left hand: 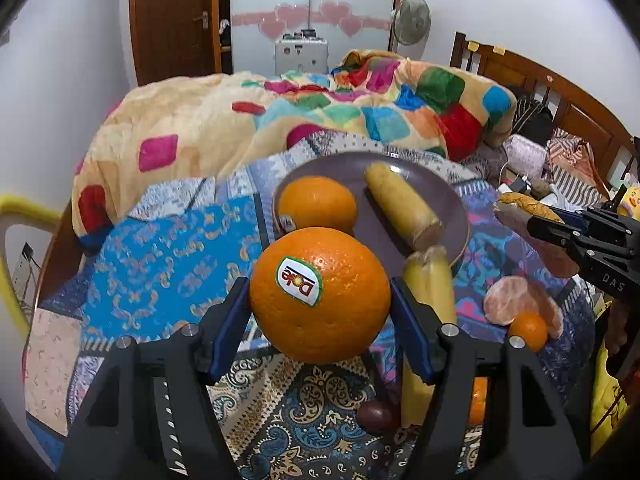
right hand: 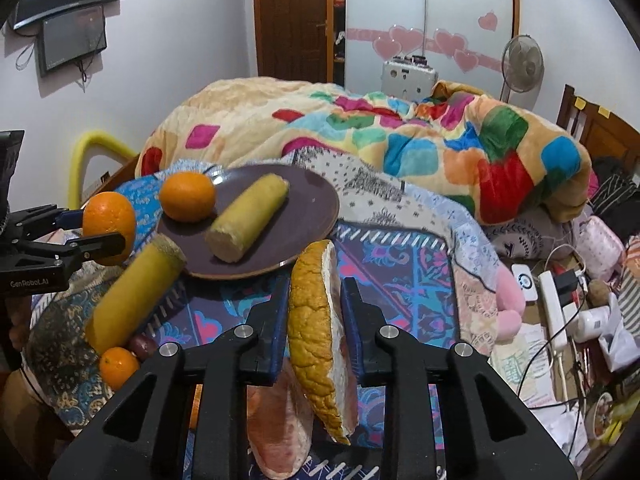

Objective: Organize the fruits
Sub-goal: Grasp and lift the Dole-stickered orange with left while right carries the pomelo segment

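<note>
Left claw grips round glossy orange.

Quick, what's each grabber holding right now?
Left gripper: closed on the stickered orange.
Right gripper: closed on a pomelo peel wedge.

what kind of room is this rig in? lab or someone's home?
Home, almost certainly a bedroom. The fruit sits on a bed with a wooden headboard and a rumpled patchwork blanket. A wardrobe with pink heart stickers and a standing fan are behind it.
</note>
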{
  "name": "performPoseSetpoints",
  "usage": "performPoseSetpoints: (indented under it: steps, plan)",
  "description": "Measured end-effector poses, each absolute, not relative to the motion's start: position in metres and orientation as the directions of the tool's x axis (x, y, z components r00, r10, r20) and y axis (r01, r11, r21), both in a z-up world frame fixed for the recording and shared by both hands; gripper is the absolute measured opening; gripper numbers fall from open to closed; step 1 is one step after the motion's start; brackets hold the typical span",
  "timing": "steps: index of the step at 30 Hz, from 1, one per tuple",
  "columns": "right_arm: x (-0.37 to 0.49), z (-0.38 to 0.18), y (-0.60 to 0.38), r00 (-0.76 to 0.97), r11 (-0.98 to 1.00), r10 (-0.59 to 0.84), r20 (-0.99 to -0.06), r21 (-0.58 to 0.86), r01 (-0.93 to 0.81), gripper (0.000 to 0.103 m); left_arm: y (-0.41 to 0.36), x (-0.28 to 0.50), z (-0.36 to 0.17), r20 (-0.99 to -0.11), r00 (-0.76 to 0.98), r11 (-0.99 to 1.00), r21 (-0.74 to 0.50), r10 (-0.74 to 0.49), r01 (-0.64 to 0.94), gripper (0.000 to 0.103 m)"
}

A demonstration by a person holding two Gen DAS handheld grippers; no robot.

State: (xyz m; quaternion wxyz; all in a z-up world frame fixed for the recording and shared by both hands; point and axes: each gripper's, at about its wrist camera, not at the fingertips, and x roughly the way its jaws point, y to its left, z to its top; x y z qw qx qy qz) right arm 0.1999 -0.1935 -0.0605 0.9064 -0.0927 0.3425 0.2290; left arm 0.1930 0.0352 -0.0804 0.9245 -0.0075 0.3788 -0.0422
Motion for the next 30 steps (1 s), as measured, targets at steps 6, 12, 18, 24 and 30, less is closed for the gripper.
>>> performPoseSetpoints:
  steps: [6,12,18,24,30]
  plan:
    - [0.200,-0.040,-0.191,0.694,0.876,0.369,-0.619,-0.018,-0.482,0.023,0.033,0.197,-0.061,-0.664,0.743,0.997,-0.042,-0.081,0.072,0.068]
    - [0.205,-0.023,-0.185,0.723,0.873,0.388,-0.572,-0.026,-0.488,0.023,0.027,0.211,-0.045,-0.640,0.764,0.996,-0.033,-0.080,0.077,0.068]
    - [0.215,-0.018,-0.175,0.736,0.867,0.395,-0.549,-0.041,-0.496,0.023,0.025,0.230,-0.036,-0.632,0.773,0.998,-0.025,-0.064,0.062,0.068]
    - [0.225,-0.021,-0.164,0.730,0.858,0.409,-0.548,-0.042,-0.512,0.023,0.026,0.256,-0.035,-0.648,0.760,0.999,-0.010,-0.035,0.037,0.068]
    - [0.244,-0.027,-0.159,0.719,0.857,0.416,-0.556,-0.024,-0.515,0.022,0.022,0.277,-0.035,-0.651,0.759,0.999,0.010,-0.018,0.033,0.068]
